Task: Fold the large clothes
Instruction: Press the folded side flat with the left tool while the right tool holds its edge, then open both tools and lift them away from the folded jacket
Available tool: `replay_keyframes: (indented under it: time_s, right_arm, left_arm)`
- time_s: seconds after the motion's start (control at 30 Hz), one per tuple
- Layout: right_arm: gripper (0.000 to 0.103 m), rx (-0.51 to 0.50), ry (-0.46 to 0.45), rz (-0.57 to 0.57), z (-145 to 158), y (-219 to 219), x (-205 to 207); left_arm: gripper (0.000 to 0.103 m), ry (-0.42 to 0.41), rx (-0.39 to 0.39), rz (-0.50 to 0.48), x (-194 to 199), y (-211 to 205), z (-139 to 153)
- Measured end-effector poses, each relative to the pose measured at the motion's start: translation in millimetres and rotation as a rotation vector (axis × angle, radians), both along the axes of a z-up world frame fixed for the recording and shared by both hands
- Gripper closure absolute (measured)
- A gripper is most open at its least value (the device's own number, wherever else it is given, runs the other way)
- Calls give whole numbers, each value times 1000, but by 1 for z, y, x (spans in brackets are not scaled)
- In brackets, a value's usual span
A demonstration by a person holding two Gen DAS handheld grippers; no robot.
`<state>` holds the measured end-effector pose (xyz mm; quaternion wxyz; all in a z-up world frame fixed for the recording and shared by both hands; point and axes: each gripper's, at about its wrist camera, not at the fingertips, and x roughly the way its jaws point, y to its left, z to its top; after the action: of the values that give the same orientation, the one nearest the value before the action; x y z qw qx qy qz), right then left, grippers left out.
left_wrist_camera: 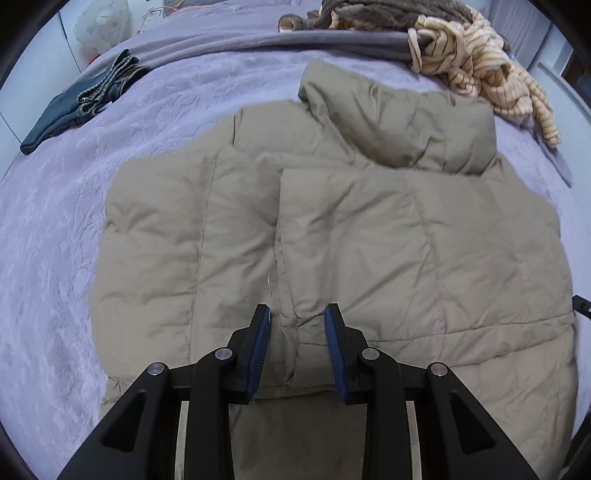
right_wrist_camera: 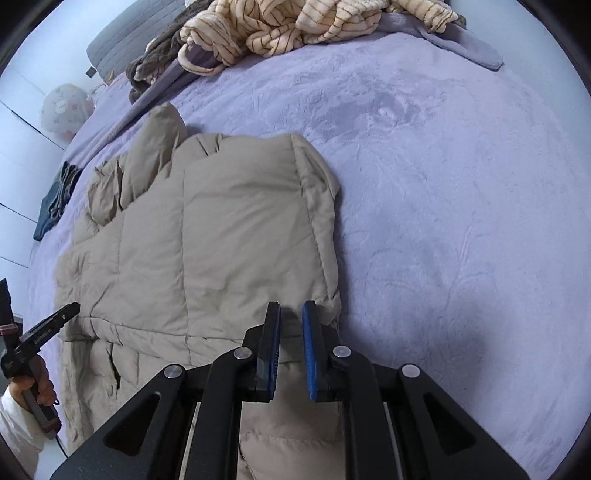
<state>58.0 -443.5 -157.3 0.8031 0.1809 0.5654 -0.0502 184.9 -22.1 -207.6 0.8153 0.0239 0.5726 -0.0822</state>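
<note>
On the purple bed (left_wrist_camera: 55,221), seen from the left wrist, the tan puffy coat (left_wrist_camera: 332,240) lies flat with one side folded over. It looks soft, light and slippery. The left gripper (left_wrist_camera: 297,314) hangs over the fold edge, jaws apart, holding nothing.

From the right wrist, the right gripper (right_wrist_camera: 291,308) sits at the coat's (right_wrist_camera: 221,240) bottom corner, a good spot to grab. Its jaws are nearly closed, maybe pinching cloth; I cannot tell.

Soft even daylight, fisheye-warped edges

Bedroom: bed (right_wrist_camera: 443,184), strewn clothes (right_wrist_camera: 295,26)
</note>
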Motion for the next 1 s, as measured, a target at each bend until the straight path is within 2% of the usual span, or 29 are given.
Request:
replay_keyframes:
  time_s: [0.13, 0.27, 0.33, 0.4, 0.43, 0.6, 0.63, 0.67, 0.7, 0.77, 0.93, 1.0]
  right_arm:
    - [90, 9, 30, 0, -18, -3, 1]
    - [89, 6, 41, -24, -2, -7, 0]
    - [83, 36, 38, -40, 10, -9, -7]
    - [61, 82, 39, -63, 18, -11, -17]
    - [57, 103, 41, -77, 21, -11, -23]
    - [55, 172, 65, -98, 29, -1, -51]
    - [54, 178, 73, -97, 30, 2, -55]
    - [53, 182, 79, -95, 30, 5, -60]
    - [51, 187, 82, -94, 32, 8, -64]
    - [48, 196, 85, -91, 35, 13, -72]
    - [39, 212, 90, -74, 45, 23, -90]
    - [32, 217, 88, -69, 49, 27, -97]
  left_arm:
    - [68, 8, -10, 18, 3, 0, -12]
    - [68, 11, 14, 37, -1, 3, 8]
    - [68, 6, 15, 36, -9, 8, 18]
    - [68, 10, 11, 37, -19, 13, 27]
    - [68, 10, 12, 37, -25, 15, 32]
    - [67, 23, 6, 52, -53, 23, 48]
    - [61, 27, 5, 55, -59, 24, 50]
    - [31, 27, 6, 59, -65, 23, 53]
    - [5, 15, 10, 70, -71, 24, 58]
    - [1, -27, 10, 88, -86, 26, 69]
    - [1, -5, -1, 111, -103, 31, 81]
    - [1, 1, -2, 120, -112, 33, 87]
